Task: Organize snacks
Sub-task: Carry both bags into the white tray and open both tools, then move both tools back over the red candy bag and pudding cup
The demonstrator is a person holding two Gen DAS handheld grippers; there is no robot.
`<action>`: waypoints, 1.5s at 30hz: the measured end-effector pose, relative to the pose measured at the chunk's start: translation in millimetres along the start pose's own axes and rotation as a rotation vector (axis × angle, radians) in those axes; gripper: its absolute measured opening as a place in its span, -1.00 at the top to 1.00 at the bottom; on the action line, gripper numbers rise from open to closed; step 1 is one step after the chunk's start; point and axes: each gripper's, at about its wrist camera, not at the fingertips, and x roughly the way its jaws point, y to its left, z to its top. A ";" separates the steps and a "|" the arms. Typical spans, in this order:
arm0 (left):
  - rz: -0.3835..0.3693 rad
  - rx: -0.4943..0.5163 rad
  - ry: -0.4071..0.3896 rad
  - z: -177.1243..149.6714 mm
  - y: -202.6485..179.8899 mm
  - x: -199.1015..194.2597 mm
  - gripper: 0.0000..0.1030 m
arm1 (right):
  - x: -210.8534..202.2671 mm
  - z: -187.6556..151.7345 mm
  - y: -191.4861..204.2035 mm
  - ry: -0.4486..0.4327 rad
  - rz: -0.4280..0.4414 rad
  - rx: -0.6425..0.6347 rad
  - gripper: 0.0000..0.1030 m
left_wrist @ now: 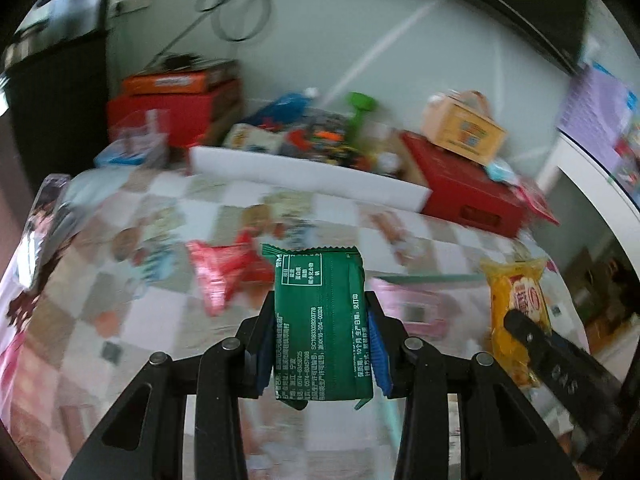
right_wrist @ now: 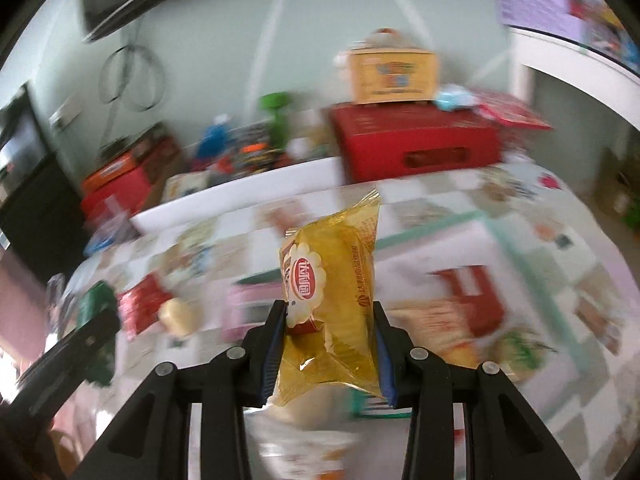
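I have the green packet (left_wrist: 320,320) pinched upright between the blue pads of my left claw (left_wrist: 322,336), low in the centre of the left wrist view, its serrated top edge standing clear above the fingertips and its bottom edge hanging just below them; the jaws are closed narrow on its two long sides. My right claw (right_wrist: 330,340) likewise grips the yellow packet (right_wrist: 332,300), low centre of the right wrist view, pads pressing its sides, its crimped top leaning toward the upper right of the frame. Both packets look soft and light, so I judge the step in hand is carrying them to wherever they are to be sorted, and doing it well means keeping an even squeeze, not crushing what is inside, and letting neither slip, since the yellow wrapper looks slick. Beyond the green packet, a red packet (left_wrist: 224,272) lies on the patterned tablecloth (left_wrist: 120,280) to its left, and a pink box (left_wrist: 416,304) sits just right of it. Farther up the frame stands a white tray (left_wrist: 304,176), with a red carton (left_wrist: 472,196) to its right. The background is blurred, so I cannot tell which container is meant. I would set each packet down flat before opening the jaws.
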 end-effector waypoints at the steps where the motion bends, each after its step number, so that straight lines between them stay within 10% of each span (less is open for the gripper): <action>1: -0.007 0.020 0.000 -0.3 -9.4 1.2 0.20 | -1.0 1.7 -8.2 -0.005 -0.012 0.014 0.18; 19: -0.079 0.274 0.109 -38.1 -119.9 43.0 0.17 | 14.0 -1.0 -86.1 0.044 -0.067 0.174 0.18; 23: -0.075 0.281 0.091 -35.9 -120.4 39.2 -0.42 | 16.8 -2.1 -82.7 0.051 -0.061 0.169 0.18; 30: -0.034 0.257 0.056 -26.0 -111.0 27.4 -0.48 | 17.0 -2.1 -77.6 0.049 -0.061 0.159 0.17; 45: 0.254 0.029 0.101 -10.5 -9.4 40.4 -0.84 | 23.4 -1.4 -36.0 0.063 -0.051 0.048 -0.78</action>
